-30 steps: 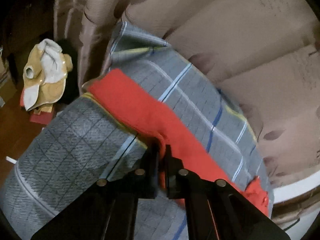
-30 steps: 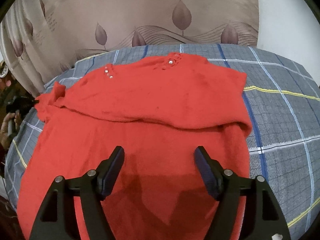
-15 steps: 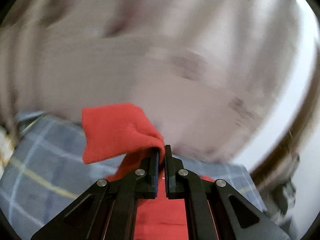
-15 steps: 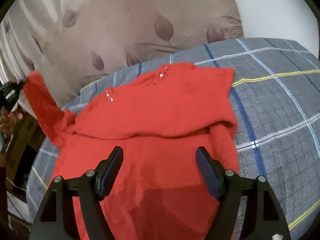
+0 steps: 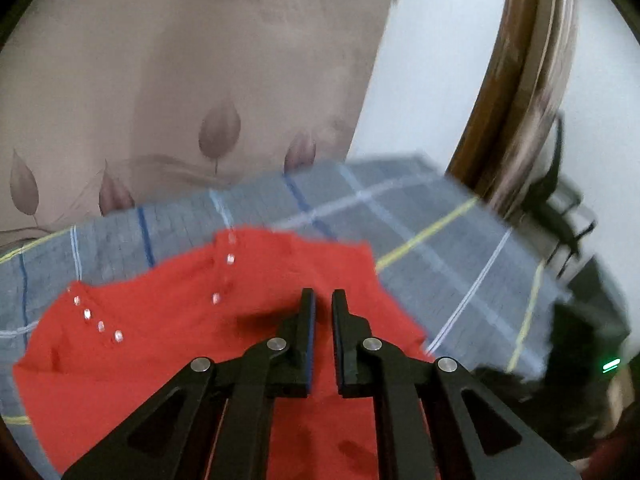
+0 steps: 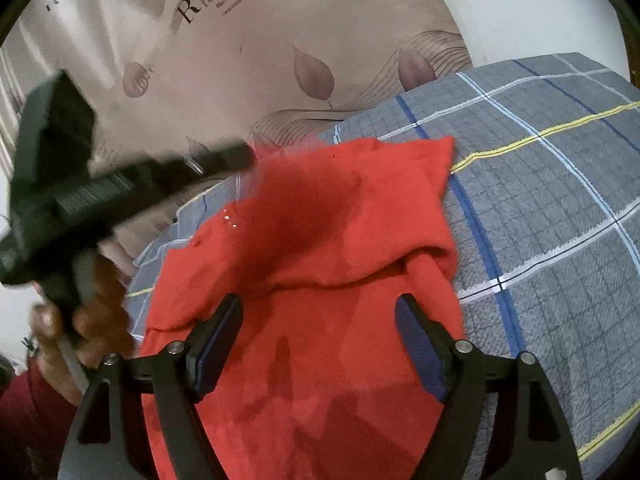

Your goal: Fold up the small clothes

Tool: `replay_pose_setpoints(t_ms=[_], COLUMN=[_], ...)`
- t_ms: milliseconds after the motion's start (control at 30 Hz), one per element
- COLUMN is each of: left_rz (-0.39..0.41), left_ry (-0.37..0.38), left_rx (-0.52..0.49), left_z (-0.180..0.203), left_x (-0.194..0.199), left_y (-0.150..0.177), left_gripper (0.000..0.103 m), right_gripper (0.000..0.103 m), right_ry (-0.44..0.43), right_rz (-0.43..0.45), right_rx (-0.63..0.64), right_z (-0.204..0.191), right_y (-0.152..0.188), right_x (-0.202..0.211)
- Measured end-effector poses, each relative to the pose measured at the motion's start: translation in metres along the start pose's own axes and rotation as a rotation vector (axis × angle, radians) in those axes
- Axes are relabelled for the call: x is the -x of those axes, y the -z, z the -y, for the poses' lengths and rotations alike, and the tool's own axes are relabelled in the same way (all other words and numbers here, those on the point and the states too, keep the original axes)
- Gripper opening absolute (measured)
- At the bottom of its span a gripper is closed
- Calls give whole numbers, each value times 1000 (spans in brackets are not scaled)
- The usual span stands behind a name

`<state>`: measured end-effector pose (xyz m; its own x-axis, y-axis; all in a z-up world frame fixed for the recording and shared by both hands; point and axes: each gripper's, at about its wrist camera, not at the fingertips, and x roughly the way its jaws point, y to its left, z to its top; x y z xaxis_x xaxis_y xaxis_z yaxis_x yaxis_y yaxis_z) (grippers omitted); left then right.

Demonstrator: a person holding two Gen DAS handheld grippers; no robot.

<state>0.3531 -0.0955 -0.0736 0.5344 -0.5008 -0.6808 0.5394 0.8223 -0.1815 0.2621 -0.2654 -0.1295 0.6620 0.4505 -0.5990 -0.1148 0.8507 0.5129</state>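
Observation:
A small red knit sweater [image 6: 320,240] with shiny studs lies on a grey plaid bed cover [image 6: 540,200], its top part folded over. In the left wrist view the sweater [image 5: 160,340] lies below my left gripper [image 5: 323,300], whose jaws stand a narrow gap apart with nothing between them. In the right wrist view my left gripper [image 6: 236,156], blurred, hovers over the sweater's far left part. My right gripper [image 6: 320,312] is wide open above the sweater's lower part, holding nothing.
A beige curtain with leaf prints [image 6: 280,40] hangs behind the bed. A wooden frame [image 5: 520,60] and a dark chair [image 5: 560,200] stand past the bed's right side. My hand [image 6: 92,312] holds the left gripper's handle.
My left gripper carried the sleeve from the bed's left edge up and across over the sweater, then let it go; its jaws are now slightly apart. The right gripper stayed open, drifting a little.

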Motion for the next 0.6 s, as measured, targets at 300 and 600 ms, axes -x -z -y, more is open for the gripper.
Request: replay_pose_setpoints(t_ms=[300, 600], left_rz=[227, 255], left_ry=[-170, -241], left_rx=[60, 477], left_z=[-27, -140], left_x=[84, 110], left_y=[37, 141], left_gripper=[90, 90], right_gripper=[78, 78], right_ry=[-68, 80], right_rz=[18, -73], right_rx=[-11, 107], right_z=[3, -32], right_y=[-7, -53], right_x=[11, -16])
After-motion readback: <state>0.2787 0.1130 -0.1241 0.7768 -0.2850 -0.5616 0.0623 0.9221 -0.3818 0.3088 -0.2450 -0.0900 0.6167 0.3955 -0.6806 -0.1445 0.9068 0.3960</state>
